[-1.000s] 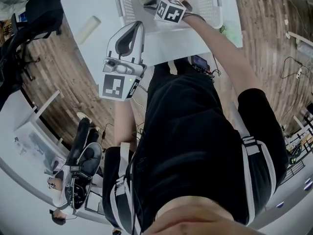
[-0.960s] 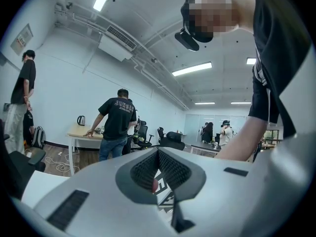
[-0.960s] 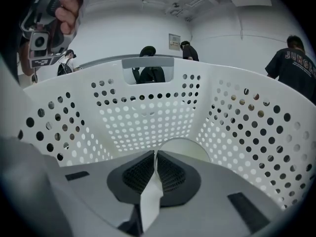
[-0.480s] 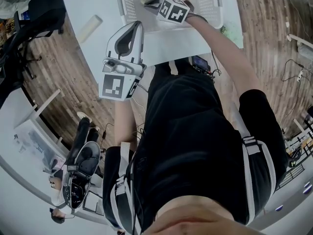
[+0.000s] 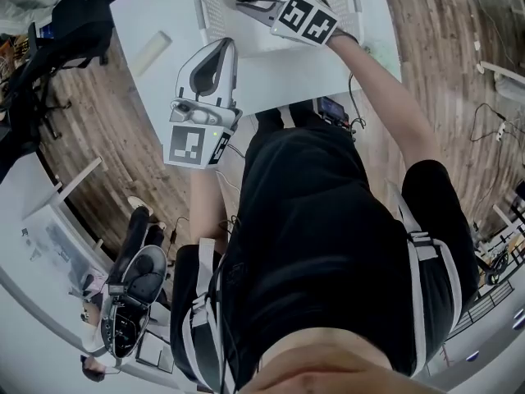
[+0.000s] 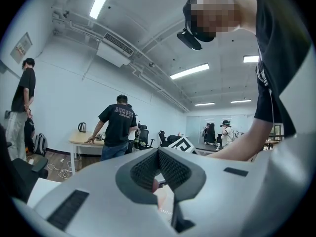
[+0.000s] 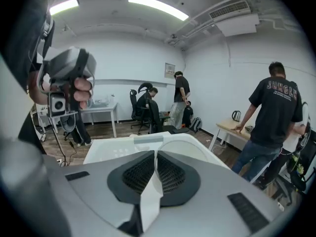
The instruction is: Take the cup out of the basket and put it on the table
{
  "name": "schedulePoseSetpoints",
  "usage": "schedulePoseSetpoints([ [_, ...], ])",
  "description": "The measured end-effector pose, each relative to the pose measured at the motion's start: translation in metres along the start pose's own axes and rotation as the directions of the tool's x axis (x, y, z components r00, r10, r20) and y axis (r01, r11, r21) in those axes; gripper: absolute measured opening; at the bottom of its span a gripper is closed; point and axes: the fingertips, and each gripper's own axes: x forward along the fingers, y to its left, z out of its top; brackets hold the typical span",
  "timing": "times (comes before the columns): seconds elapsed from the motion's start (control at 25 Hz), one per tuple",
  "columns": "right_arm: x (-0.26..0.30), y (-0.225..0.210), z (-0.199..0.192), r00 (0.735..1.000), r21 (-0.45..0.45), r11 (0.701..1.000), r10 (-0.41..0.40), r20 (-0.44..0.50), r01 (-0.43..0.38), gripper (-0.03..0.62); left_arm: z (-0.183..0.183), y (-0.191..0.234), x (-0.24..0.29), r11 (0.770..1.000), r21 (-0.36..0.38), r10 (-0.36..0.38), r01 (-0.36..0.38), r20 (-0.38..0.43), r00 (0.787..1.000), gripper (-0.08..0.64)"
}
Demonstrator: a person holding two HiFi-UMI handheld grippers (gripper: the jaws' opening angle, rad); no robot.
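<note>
Pinching the thin white wall of the cup (image 7: 150, 196) between ribbed dark pads, the right claw (image 7: 156, 157) is held over the white perforated plastic basket (image 5: 215, 6). The cup's wall is seen running along the jaws, with a curved white edge arcing right from the tips, though which way its mouth points cannot be told. The left claw (image 6: 158, 157) is held pressed together and empty above the smooth white worktop (image 5: 271, 72).
</note>
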Motion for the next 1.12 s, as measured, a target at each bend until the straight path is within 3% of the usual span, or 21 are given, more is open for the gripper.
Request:
schedulePoseSetpoints([
  [0.24,-0.06,0.01,0.056,0.994,-0.027,0.998,-0.049,0.097,0.052,0.032,0.012,-0.013,-0.006,1.0,0.019,-0.002,0.001,0.023,1.0,0.017],
  [0.48,-0.116,0.028,0.086,0.982,-0.028,0.996,-0.084,0.171,0.09,0.032,0.018,-0.025,-0.011,1.0,0.031,-0.003,0.002,0.036,0.999,0.017],
  [0.88,-0.18,0.064,0.072,0.954,0.075,0.986,-0.166,0.249,0.152,0.032,0.011,-0.05,-0.018,1.0,0.024,-0.017,0.016,0.044,0.999,0.017],
  [1.12,-0.198,0.088,0.069,0.939,0.053,0.988,-0.155,0.308,0.145,0.032,0.005,-0.064,-0.017,0.999,0.025,-0.028,0.027,0.028,0.999,0.017],
])
